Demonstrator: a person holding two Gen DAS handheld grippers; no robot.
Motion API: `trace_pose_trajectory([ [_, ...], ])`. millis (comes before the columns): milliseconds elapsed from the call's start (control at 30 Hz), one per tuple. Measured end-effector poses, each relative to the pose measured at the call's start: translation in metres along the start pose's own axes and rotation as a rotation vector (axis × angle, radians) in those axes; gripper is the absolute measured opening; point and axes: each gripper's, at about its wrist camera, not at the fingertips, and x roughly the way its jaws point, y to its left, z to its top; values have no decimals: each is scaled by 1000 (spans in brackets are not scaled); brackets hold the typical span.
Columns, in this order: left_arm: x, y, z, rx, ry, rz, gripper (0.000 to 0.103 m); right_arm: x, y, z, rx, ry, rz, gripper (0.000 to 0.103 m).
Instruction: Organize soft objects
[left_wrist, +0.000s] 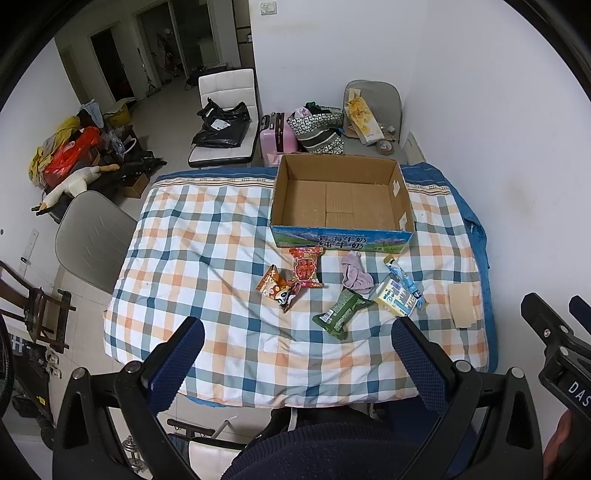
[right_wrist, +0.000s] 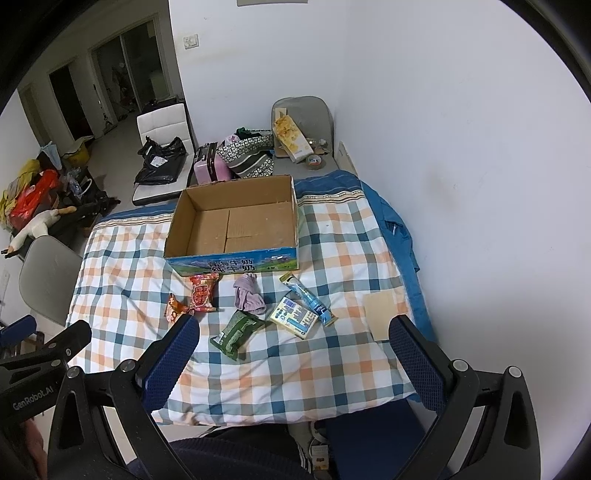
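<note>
A: White walls, tiled floor, plaid quilt (left_wrist: 207, 258) over the bench. What's on it?

B: I see an open cardboard box (left_wrist: 341, 201) at the far side, nothing inside. In front of it, loose on the quilt: red snack packet (left_wrist: 306, 268), orange snack packet (left_wrist: 272, 284) just left of it, purple cloth (left_wrist: 355, 275), green packet (left_wrist: 341, 309), yellow-and-blue carton (left_wrist: 397, 296), blue stick pack (left_wrist: 404, 280) touching the carton's far edge. Tan card (left_wrist: 461, 304) sits apart at the right.

A: Grippers?

B: Left gripper (left_wrist: 297, 356) hangs over the near quilt edge, fingers (left_wrist: 177, 363) spread wide, gripping nothing. Right gripper (right_wrist: 293, 356) same: fingers (right_wrist: 417, 363) wide apart, bare. From the right view the green packet (right_wrist: 238, 329) lies between its fingers, farther out.

A: Touching anything?

B: No, both clear of the items.
</note>
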Motion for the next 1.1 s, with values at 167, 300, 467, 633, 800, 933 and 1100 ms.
trace_pose_trajectory([
  [167, -1, -1, 0, 0, 0, -1, 103, 0, 0, 1, 2, 2, 0, 103],
  [300, 0, 1, 0, 0, 0, -2, 103, -1, 0, 1, 2, 0, 2, 103],
  [467, -1, -1, 0, 1, -1, -2, 103, 0, -1, 1, 2, 0, 2, 103],
  [633, 0, -4, 0, 1, -4, -3, 103, 0, -1, 1, 4, 0, 1, 103],
  [800, 0, -3, 0, 1, -2, -4, 103, 0, -1, 1, 4, -1, 1, 103],
  [933, 0, -4, 0, -3, 0, -6, 103, 1, -1, 1, 5, 0, 2, 103],
  [1100, 2, -3, 1, -3, 1, -7, 103, 4, -2, 2, 7, 6, 6, 103],
])
